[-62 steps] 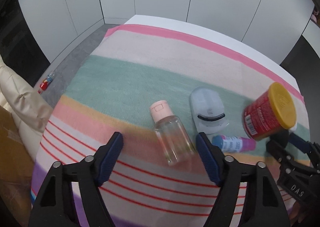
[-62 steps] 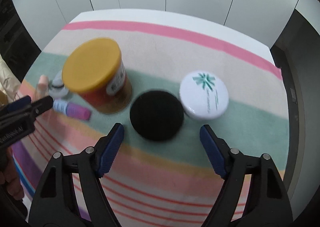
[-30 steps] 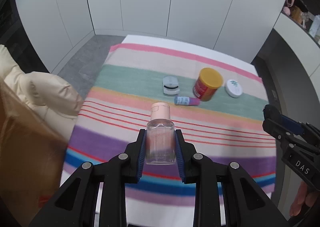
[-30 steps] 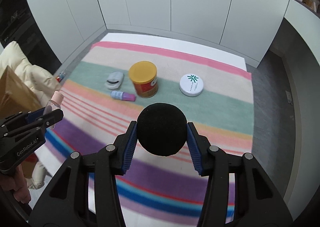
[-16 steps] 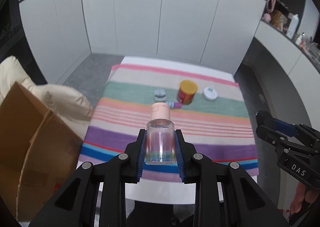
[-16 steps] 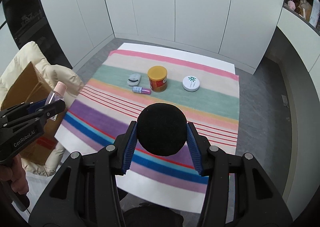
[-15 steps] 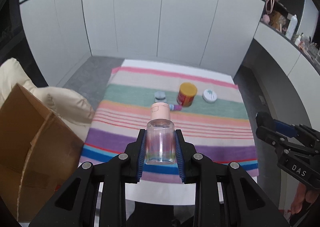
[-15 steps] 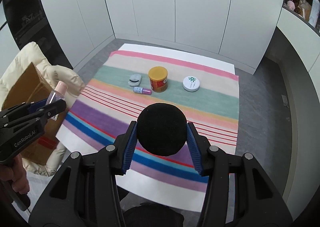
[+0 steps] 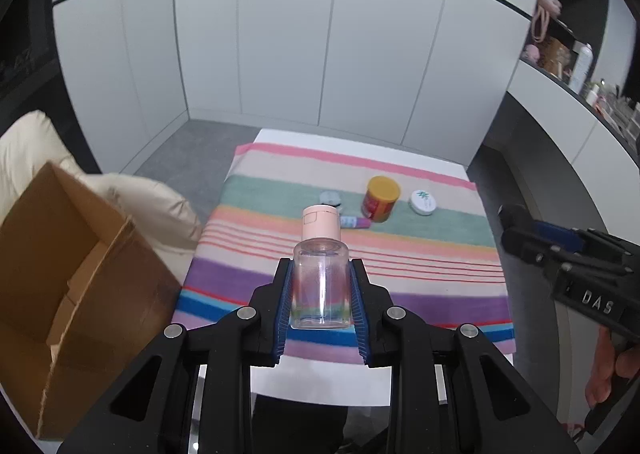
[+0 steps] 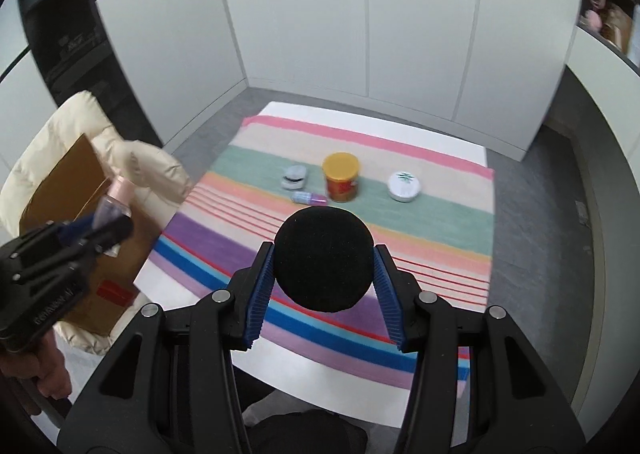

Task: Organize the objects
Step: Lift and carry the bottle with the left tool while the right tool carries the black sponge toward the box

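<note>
Clear plastic, the bottle (image 9: 320, 282) is now riding high off the striped surface (image 9: 420, 278), the left gripper (image 9: 320, 310) fingers clamped on its sides, swinging toward the cardboard box (image 9: 60, 254). The right gripper (image 10: 323, 286) is likewise pinching the black sponge (image 10: 323, 258) well above the remaining items, so both are likely heading for boxing.

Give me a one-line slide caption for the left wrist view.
Left tool grips a clear pink-capped bottle above the striped cloth, open cardboard box at left.

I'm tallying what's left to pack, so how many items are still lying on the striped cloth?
4: a grey case, a yellow-lidded can beside it, a small purple tube in front, and a white round tin to the right. None looks hidden.
</note>
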A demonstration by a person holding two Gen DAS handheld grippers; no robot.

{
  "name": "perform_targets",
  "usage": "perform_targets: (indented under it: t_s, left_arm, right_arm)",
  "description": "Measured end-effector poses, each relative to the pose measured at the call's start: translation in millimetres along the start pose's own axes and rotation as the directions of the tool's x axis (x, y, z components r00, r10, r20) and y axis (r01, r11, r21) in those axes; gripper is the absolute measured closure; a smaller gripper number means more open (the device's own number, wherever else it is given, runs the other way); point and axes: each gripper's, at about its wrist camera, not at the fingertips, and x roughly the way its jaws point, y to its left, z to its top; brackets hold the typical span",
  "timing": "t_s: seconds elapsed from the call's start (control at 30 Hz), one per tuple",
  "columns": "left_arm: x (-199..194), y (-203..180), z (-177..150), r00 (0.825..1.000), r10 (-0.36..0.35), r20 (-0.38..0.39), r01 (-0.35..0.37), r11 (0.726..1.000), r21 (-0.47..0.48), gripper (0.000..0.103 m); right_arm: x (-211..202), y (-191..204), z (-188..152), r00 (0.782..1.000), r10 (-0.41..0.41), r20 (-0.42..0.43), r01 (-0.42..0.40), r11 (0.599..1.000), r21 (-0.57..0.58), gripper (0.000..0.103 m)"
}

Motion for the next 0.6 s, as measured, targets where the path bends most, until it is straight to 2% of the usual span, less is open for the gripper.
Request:
perform_targets:
  t_s: [0.13,0.6]
  left_arm:
    - [-1,8,-1,1.0,0.024,0.018,-0.024,1.0,0.001,0.075]
    - [-12,51,-3,0.996,0.075,0.045,-0.071,0.995,-0.072,0.075]
  right_arm:
    - [8,10,5,1.0,0.017,-0.002,-0.017,1.0,0.024,0.053]
    - [29,73,9,0.999,0.049,-0.01,-0.049,0.995,-0.092,0.053]
